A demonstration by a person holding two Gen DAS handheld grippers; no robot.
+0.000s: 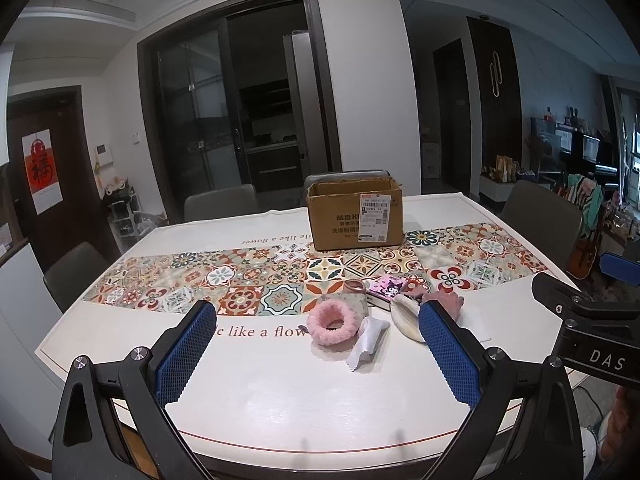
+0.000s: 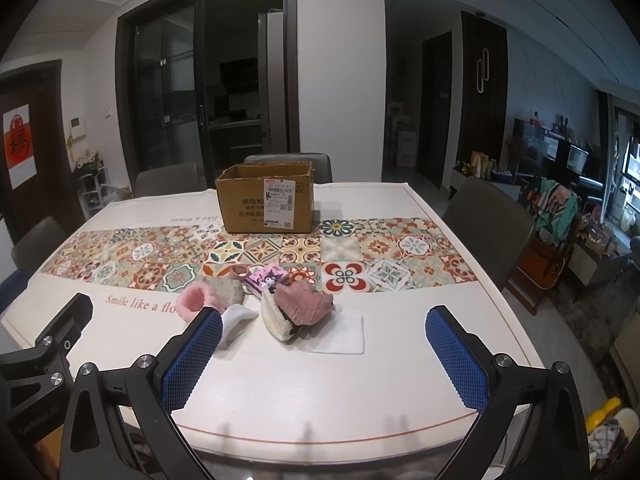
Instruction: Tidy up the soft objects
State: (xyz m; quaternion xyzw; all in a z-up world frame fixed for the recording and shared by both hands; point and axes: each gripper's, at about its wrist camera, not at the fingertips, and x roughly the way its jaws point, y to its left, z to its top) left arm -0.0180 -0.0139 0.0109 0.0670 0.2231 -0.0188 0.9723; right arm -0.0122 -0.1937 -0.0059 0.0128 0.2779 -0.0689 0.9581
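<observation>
Left gripper (image 1: 316, 348) is seen spread wide above the near part of the desk (image 1: 280, 400), nothing between its blue pads; right gripper (image 2: 324, 356) is likewise spread and empty, held over the near edge; each gripper's body is caught at the side of the other's view.

Soft objects are found clustered near the desk's middle, at the near border of the tiled runner (image 2: 360, 248); a pink fluffy ring (image 1: 332, 322) is noted at the left of the cluster, resting against a grey rounded soft item (image 2: 226, 289); a white sock (image 2: 236, 322) lies just in front of the ring; a cream soft item (image 2: 274, 316) is recorded to the right, with a dusty-pink knitted piece (image 2: 306, 302) on top of it; a flat white cloth (image 2: 342, 336) lies just right of these, partly under them.

Behind the cluster a small purple-and-pink cartoon-printed box (image 2: 266, 277) and a brownish ring-shaped item (image 1: 355, 286) are observed on the runner.

An open cardboard box (image 2: 266, 200) with a shipping label stands upright on the far half of the desk, well apart from the cluster; its contents cannot be seen. Grey chairs (image 2: 486, 224) are placed around the desk.
</observation>
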